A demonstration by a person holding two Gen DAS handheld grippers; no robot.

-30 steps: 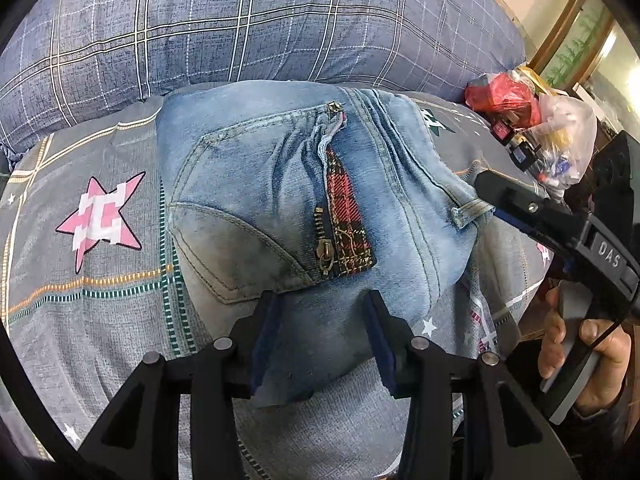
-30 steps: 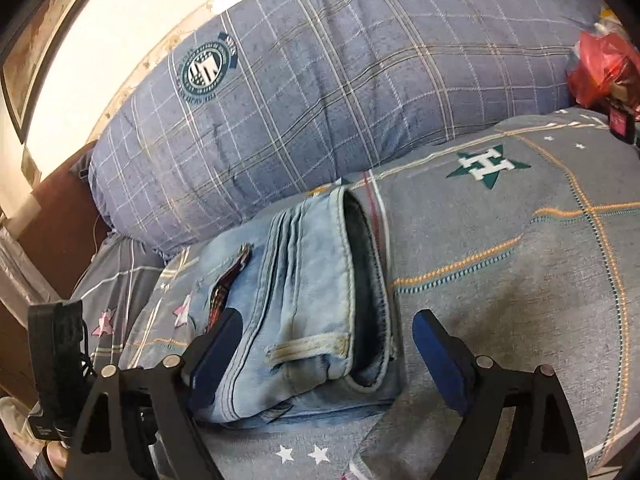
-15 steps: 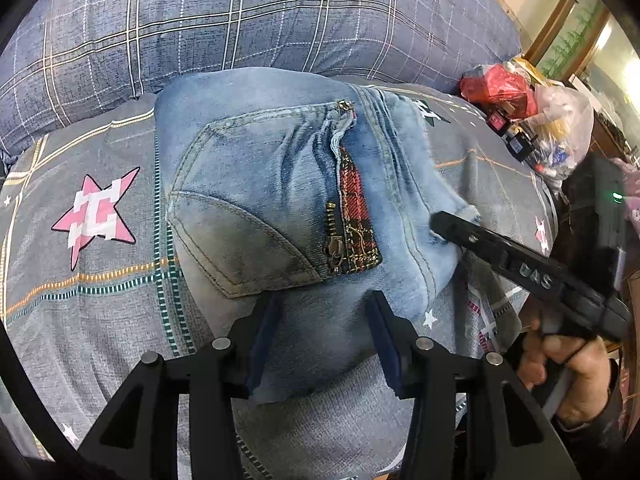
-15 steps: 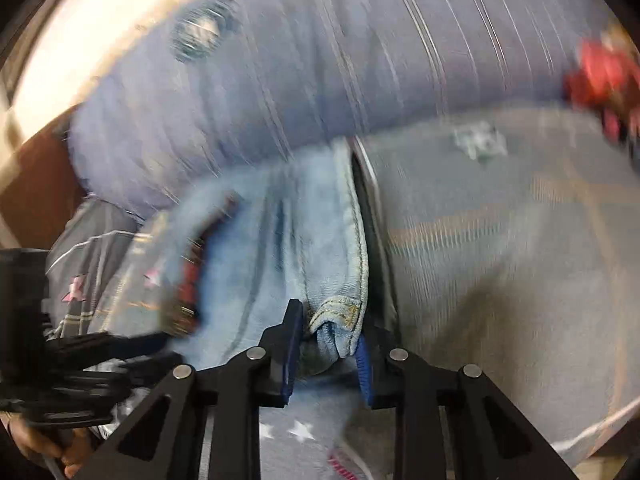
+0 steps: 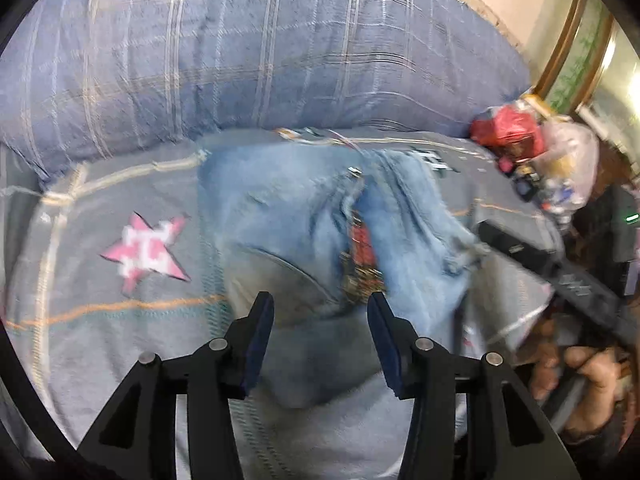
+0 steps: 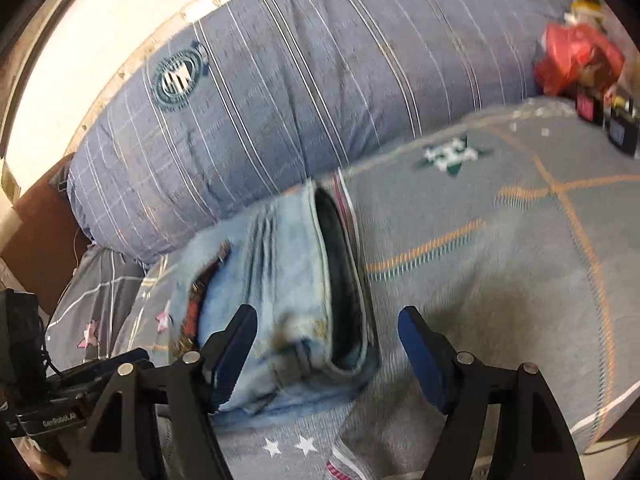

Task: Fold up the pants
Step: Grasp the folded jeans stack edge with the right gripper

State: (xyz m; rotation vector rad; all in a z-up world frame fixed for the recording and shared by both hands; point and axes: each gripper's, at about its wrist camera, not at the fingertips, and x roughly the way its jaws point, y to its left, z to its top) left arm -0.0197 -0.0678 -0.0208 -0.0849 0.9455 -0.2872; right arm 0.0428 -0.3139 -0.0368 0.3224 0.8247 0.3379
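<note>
Nearest, left gripper (image 5: pixel 320 322) spread apart over the near fold of the jeans (image 5: pixel 304 240), gripping nothing; likewise right gripper (image 6: pixel 327 334) wide apart, straddling the waistband corner (image 6: pixel 340 356) without contact. Folded into a thick bundle on the grey star-print bedspread (image 6: pixel 500 280), zip and red plaid lining (image 5: pixel 362 256) uppermost; probably heavy, floppy denim, stiff only along seams, unlikely to slip, so best pinched at the stacked waistband edge or the folded near edge, through all layers. Beyond, plaid pillow (image 6: pixel 300 80) touching the bundle's far end; red bag (image 6: pixel 576 56) well apart.
</note>
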